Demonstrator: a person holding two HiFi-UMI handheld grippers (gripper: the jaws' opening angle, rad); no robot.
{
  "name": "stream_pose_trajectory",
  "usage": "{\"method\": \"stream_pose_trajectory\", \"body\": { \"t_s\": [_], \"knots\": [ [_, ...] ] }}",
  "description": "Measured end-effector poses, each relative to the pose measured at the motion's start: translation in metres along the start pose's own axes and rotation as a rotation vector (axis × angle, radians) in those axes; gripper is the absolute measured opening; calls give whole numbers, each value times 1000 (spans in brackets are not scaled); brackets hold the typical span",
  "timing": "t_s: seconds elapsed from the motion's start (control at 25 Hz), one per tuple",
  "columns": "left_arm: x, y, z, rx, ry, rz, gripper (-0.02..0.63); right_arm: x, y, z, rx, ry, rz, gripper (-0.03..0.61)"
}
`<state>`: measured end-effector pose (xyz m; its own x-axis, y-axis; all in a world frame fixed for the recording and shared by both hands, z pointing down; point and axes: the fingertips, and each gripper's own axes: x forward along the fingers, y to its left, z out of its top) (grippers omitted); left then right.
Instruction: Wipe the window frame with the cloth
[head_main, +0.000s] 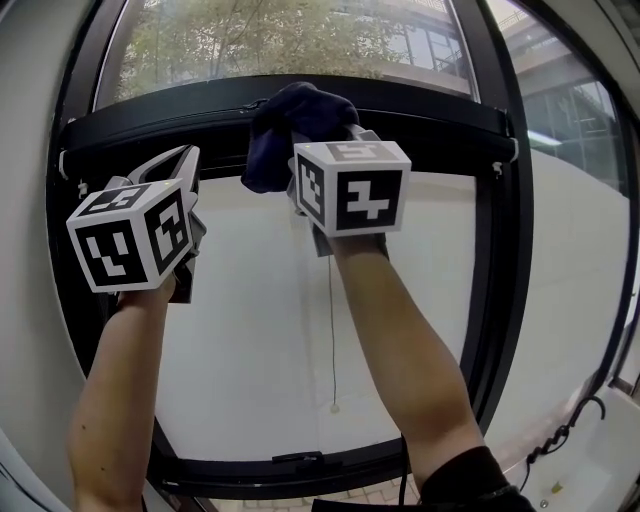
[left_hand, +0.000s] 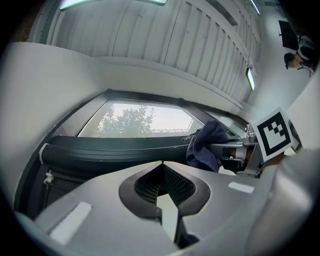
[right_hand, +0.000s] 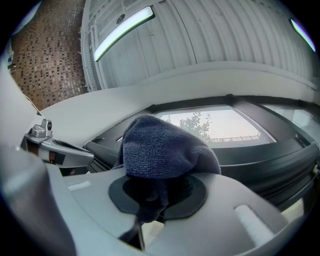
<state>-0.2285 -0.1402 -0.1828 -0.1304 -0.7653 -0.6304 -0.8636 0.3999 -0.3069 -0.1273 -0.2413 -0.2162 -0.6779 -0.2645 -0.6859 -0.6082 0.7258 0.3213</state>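
A tall window fills the view, with trees beyond the glass, a black window frame (head_main: 505, 250) and a white blind (head_main: 250, 340) drawn below a black crossbar (head_main: 430, 110). The dark blue cloth (head_main: 290, 120) is bunched in the right gripper (right_hand: 155, 195), whose jaws pinch its lower folds. It seems to press on the crossbar, though contact is hard to confirm. It looks soft, light and floppy, and the pinch leaves a padded wad in front for rubbing. The left gripper (left_hand: 161, 163), its jaws pressed together on nothing, is to the cloth's left. The bar runs free to either side, and a pull cord (head_main: 332, 330) hangs below.
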Motion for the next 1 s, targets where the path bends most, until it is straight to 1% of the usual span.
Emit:
{"method": "stream_pose_trajectory", "body": {
  "t_s": [0.32, 0.6, 0.84, 1.0],
  "knots": [
    [19, -38, 4, 9, 3, -18, -6, -16, -38, 1, -6, -8, -8, 55],
    [37, -75, 14, 27, -16, -50, -6, -32, -77, 0, -11, -13, -42, 55],
    [50, -102, 19, 10, -32, -75, -6, -44, -108, -1, -17, -11, -63, 55],
    [54, -122, 22, -21, -40, -97, -6, -52, -127, -2, -23, -5, -75, 55]
  ]
}}
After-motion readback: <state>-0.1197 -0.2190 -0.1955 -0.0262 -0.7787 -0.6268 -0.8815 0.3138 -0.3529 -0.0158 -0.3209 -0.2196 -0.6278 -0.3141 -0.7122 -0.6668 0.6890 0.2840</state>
